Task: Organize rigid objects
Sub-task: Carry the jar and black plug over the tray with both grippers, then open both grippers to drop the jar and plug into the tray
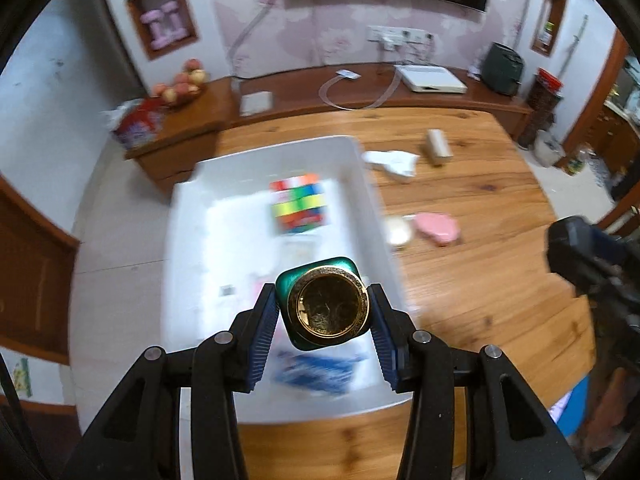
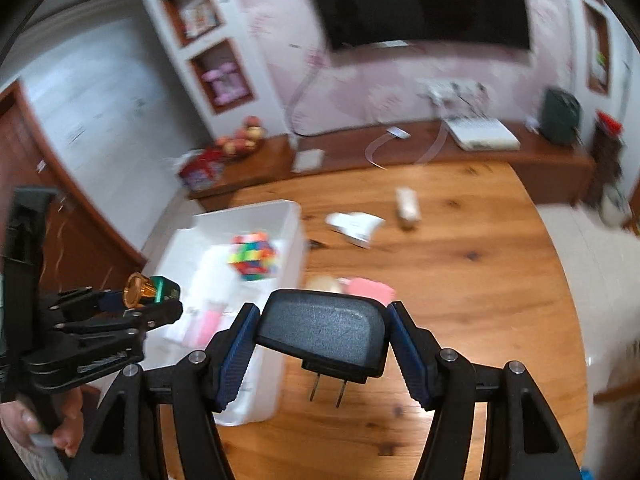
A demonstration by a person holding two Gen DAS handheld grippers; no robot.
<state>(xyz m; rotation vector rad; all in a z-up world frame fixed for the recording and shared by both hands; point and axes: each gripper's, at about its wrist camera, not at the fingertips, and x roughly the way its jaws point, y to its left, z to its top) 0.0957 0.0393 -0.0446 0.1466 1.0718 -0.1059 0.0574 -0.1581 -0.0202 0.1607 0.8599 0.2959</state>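
Left gripper (image 1: 326, 312) clamped on a green bottle with a gold cap (image 1: 325, 304), blue ribbed pads pressed against both flanks, cap facing the camera. Held in the air above the near part of a white bin (image 1: 184, 216) that sits at the left edge of a wooden table (image 1: 480, 200). Right gripper (image 2: 322, 340) pinching a black plug-in adapter (image 2: 324, 332) across its body, two metal prongs pointing down toward the tabletop, raised just beside the bin's right wall. Inside the bin: a multicoloured puzzle cube (image 1: 298, 204) toward the far end, a blurred blue-and-white packet (image 1: 320, 372) at the near end, something pink along the floor, too blurred to tell. On the table right of the bin: a round pale object (image 1: 398, 232) touching a pink flat object (image 1: 438, 228); farther back, a crumpled white paper (image 1: 394, 162) and a small pale box (image 1: 438, 146), apart from each other. Beyond the table, a low wooden cabinet (image 1: 360, 88) against the wall, with a bowl of fruit (image 1: 180, 84) at its left end and a white flat device (image 1: 432, 78) toward the right. Part of a hand (image 2: 68, 428) visible low in the right wrist view, wrapped around the left gripper's handle.
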